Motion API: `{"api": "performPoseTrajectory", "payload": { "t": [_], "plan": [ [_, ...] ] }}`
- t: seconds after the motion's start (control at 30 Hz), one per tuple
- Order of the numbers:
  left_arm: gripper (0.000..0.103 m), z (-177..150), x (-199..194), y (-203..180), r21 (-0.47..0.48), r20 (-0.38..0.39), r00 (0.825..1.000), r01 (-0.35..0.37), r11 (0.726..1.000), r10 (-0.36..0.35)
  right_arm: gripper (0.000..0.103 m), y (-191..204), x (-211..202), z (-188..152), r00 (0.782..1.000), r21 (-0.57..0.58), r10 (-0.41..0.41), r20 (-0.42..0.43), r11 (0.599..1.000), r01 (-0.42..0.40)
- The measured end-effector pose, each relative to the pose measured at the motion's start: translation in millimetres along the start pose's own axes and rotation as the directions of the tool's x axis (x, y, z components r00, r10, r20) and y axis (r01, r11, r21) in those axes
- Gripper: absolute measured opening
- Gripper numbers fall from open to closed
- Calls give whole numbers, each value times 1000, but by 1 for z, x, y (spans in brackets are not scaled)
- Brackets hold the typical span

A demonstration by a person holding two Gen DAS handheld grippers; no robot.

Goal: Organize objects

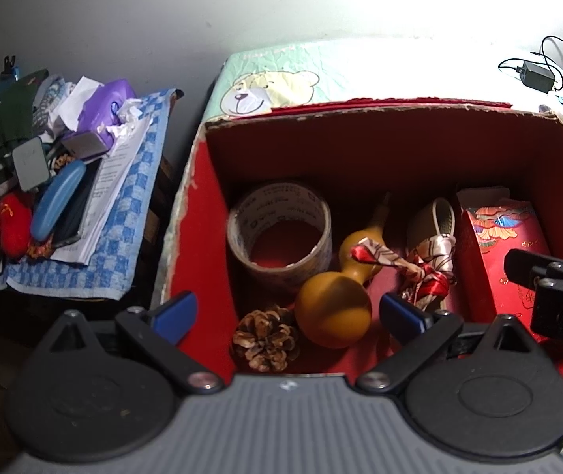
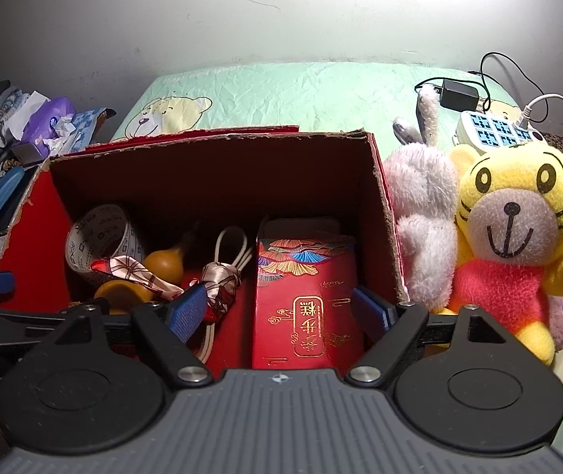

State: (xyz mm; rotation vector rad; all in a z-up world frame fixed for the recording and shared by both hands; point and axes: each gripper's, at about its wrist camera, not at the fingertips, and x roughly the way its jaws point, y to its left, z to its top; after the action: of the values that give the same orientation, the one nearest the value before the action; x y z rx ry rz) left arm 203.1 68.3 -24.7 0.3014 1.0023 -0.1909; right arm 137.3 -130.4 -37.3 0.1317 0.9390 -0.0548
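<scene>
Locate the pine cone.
In the left wrist view, the pine cone lies in the red box's near left corner, beside the yellow gourd, below the tape roll.

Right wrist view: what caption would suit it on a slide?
Open right gripper hovers over a red gift box inside a cardboard box, stuffed tiger alongside.

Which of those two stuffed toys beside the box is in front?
The yellow tiger plush in its pink shirt sits in front; the pale pink plush leans behind it, against the red cardboard box.
</scene>
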Motion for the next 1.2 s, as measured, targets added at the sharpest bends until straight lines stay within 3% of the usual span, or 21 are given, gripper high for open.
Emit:
{"api": "performPoseTrajectory", "payload": {
  "t": [0.4,0.7,0.9,1.03,1.2],
  "plan": [
    [99,-1,-9,-3,6,18,1000,7,1000,-7,82,1,-6,0,1000,6,-5,-15,1000,5],
    [99,-4,-45,1,-1,80,997,8,1000,-8,82,7,-45,5,997,-16,19,76,1000,-18],
    [99,-18,-62,0,26,27,999,46,999,-47,82,12,-66,-6,996,-61,58,72,997,-54],
    [99,-29,-71,0,49,9,999,31,998,-32,83,9,-77,-13,995,-55,79,62,996,-75],
    [99,-47,-67,2,48,-86,993,83,995,-79,83,2,-81,-25,994,-35,107,2,994,-107]
  ]
}}
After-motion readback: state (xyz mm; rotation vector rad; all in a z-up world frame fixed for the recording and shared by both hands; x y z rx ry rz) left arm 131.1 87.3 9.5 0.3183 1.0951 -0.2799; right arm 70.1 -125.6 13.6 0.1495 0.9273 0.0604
